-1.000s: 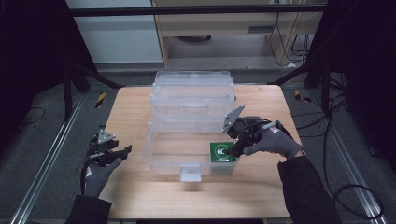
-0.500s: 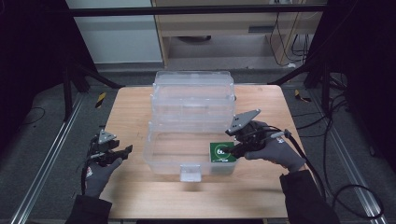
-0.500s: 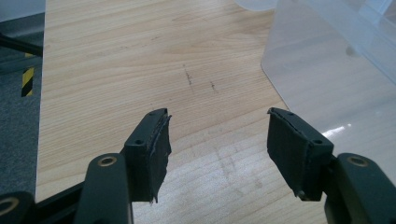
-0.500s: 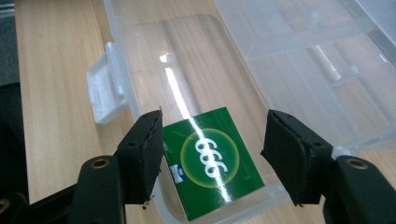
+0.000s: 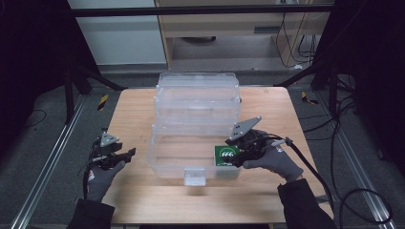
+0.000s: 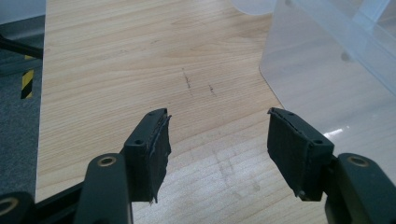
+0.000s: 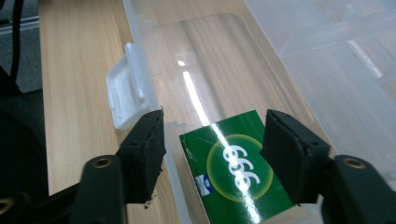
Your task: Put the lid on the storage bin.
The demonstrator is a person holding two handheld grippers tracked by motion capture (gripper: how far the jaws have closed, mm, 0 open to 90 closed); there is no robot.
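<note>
Counting, we found one green box (image 7: pixel 233 175) lying in one clear bin (image 5: pixel 165 164), between the spread jaws of our right gripper (image 7: pixel 212 156); our left gripper (image 6: pixel 217 149) stood spread over one table (image 6: pixel 112 56).

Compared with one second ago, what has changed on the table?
The right gripper has lowered and leveled beside the green box, which lies in the clear bin. In the right gripper view its fingers stand open, apart from the box. The box, the bin and the open left gripper stayed in place.
</note>
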